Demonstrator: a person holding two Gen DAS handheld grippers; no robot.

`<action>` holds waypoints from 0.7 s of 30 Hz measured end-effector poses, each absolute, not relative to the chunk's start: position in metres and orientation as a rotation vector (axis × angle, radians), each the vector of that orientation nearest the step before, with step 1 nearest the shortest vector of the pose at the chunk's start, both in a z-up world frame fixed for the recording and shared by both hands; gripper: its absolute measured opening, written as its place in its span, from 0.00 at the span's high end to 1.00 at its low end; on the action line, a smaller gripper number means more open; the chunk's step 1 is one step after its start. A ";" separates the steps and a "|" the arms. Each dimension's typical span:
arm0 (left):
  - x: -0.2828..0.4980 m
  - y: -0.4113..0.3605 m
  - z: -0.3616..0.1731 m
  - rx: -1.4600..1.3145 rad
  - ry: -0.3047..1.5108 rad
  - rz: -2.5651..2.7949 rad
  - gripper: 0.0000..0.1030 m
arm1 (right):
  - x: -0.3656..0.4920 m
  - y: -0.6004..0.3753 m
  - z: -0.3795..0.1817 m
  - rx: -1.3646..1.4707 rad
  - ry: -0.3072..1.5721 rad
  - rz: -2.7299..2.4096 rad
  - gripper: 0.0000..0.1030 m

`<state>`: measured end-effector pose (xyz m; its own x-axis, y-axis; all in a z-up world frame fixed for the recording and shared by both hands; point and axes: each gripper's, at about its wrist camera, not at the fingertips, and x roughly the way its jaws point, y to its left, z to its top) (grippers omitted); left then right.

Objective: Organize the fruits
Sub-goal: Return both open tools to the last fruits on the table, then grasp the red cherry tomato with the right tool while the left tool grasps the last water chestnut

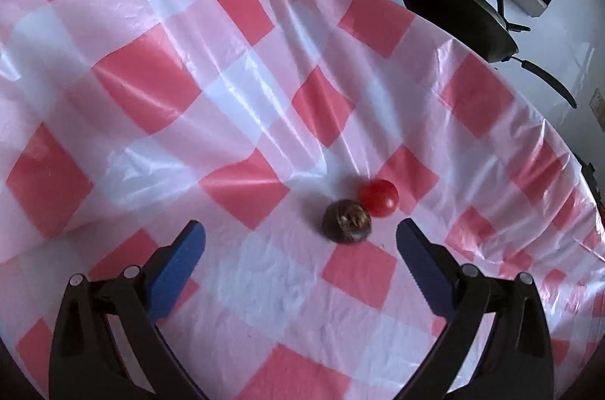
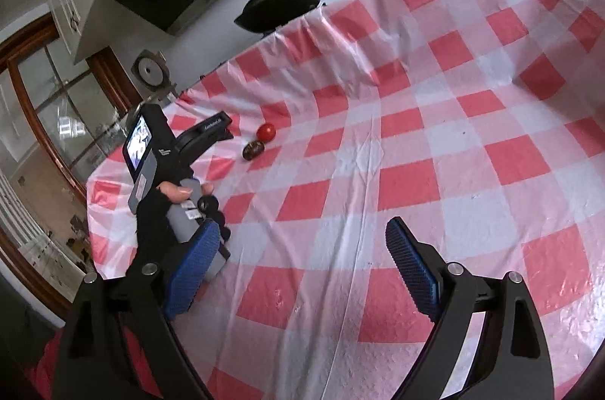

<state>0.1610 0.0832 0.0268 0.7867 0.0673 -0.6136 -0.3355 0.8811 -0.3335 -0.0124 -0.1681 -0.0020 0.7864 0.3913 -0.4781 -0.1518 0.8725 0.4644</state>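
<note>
While both fruits sit touching near the desk edge, I read my left gripper spread wide, empty, the brown fruit just ahead, slightly right of centre, red tomato behind it. Right gripper also spread, empty, well apart. Left is nearer.

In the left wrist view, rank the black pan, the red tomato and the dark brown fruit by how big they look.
1. Black pan, largest though farthest away.
2. Dark brown fruit.
3. Red tomato, nearly the same; it sits slightly farther away, so this order is unsure.
</note>
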 end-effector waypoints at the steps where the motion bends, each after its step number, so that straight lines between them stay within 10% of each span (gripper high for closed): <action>1: 0.159 0.087 0.027 -0.460 0.628 0.215 0.02 | -0.010 -0.168 -0.002 0.430 0.608 0.300 0.16; 21: 0.113 0.166 0.015 -0.726 0.528 0.560 0.02 | 0.275 -0.017 -0.006 0.224 0.763 0.307 0.28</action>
<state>0.1132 0.1660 0.0151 0.7306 0.2870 -0.6195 -0.6356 0.6173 -0.4637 0.2750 -0.0169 -0.0063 0.6816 0.3514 -0.6418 -0.1903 0.9321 0.3082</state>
